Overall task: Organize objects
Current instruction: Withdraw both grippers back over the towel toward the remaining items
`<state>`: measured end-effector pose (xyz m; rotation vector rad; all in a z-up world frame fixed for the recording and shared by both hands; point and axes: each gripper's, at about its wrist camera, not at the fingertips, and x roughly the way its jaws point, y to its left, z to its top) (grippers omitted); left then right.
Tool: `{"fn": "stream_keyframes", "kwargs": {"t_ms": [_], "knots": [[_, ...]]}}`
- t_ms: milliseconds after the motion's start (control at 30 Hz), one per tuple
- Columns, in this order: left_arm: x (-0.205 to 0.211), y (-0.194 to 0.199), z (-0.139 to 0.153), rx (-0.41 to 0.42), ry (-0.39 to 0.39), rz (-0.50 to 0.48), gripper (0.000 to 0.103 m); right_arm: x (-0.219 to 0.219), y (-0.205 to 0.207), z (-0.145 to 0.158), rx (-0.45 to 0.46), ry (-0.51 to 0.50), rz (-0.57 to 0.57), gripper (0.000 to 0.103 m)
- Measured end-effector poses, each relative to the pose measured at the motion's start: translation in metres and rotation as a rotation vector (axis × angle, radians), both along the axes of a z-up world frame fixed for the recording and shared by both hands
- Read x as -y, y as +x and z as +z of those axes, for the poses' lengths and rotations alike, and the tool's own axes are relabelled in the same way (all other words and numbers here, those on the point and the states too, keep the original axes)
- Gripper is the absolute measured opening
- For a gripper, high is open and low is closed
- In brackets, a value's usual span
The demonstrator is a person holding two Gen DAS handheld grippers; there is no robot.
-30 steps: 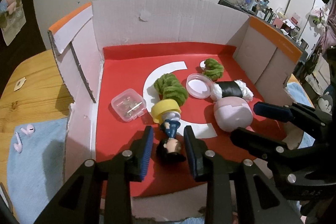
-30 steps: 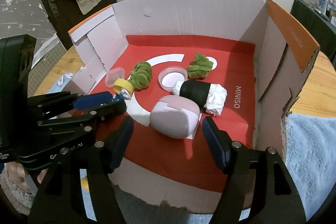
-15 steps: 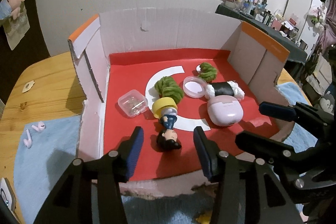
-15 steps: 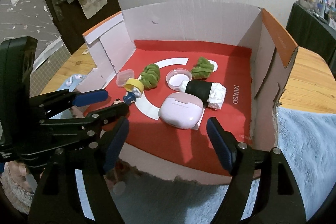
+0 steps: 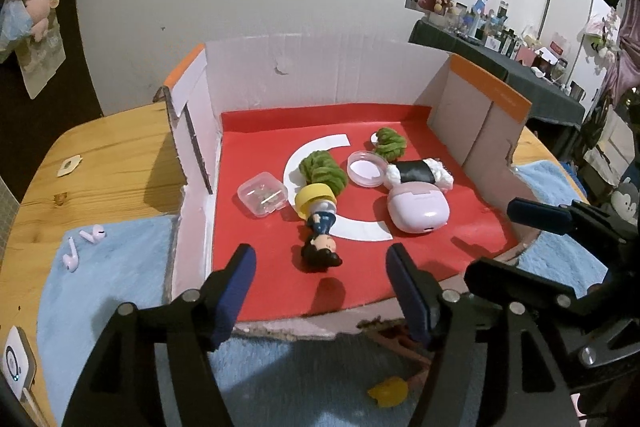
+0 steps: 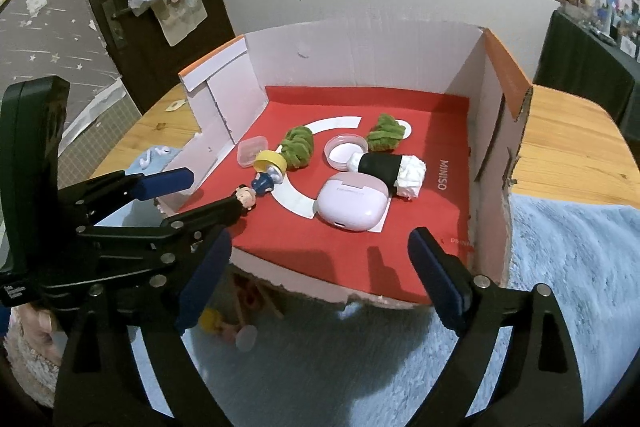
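Leftmost on the blue mat (image 5: pixel 100 291) lie two pink earbuds (image 5: pixel 82 245), outside the cardboard box (image 5: pixel 320 75). Inside, on its red floor, sit a clear plastic case (image 5: pixel 262 194), a toy figurine (image 5: pixel 320 227) lying flat with its yellow base beside a green scrunchie (image 5: pixel 323 171), a round pink-rimmed lid (image 5: pixel 365 169), a second green scrunchie (image 5: pixel 390 143), a sushi-shaped plush (image 5: pixel 420 173) and a pink earbud case (image 5: pixel 418 207). The left gripper (image 5: pixel 320 283) is opening, nothing between its jaws; the right gripper (image 6: pixel 320 259) likewise spreads empty before the box.
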<state>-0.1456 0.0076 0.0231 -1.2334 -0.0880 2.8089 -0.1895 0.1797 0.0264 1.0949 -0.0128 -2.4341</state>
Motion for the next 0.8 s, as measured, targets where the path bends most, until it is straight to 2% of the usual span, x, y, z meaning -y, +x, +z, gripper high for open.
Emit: {"fn": "stream_keyframes", "kwargs": {"t_ms": [100, 300, 433, 600, 800], "knots": [[0.0, 0.006, 0.002, -0.008, -0.003, 0.003, 0.074, -0.001, 0.006, 0.0, -0.005, 0.0, -0.004, 0.091], [0.0, 0.017, 0.007, -0.021, -0.004, 0.002, 0.075, -0.004, 0.017, 0.004, -0.014, -0.01, -0.016, 0.091], [-0.001, 0.026, 0.01, -0.033, -0.009, 0.001, 0.079, -0.007, 0.025, 0.006, -0.026, -0.012, -0.021, 0.096], [-0.004, 0.037, 0.013, -0.045, -0.027, -0.007, 0.079, -0.011, 0.037, 0.008, -0.033, -0.015, -0.032, 0.096], [-0.006, 0.048, 0.014, -0.052, -0.028, -0.01, 0.085, -0.015, 0.048, 0.007, -0.034, -0.018, -0.041, 0.096]]}}
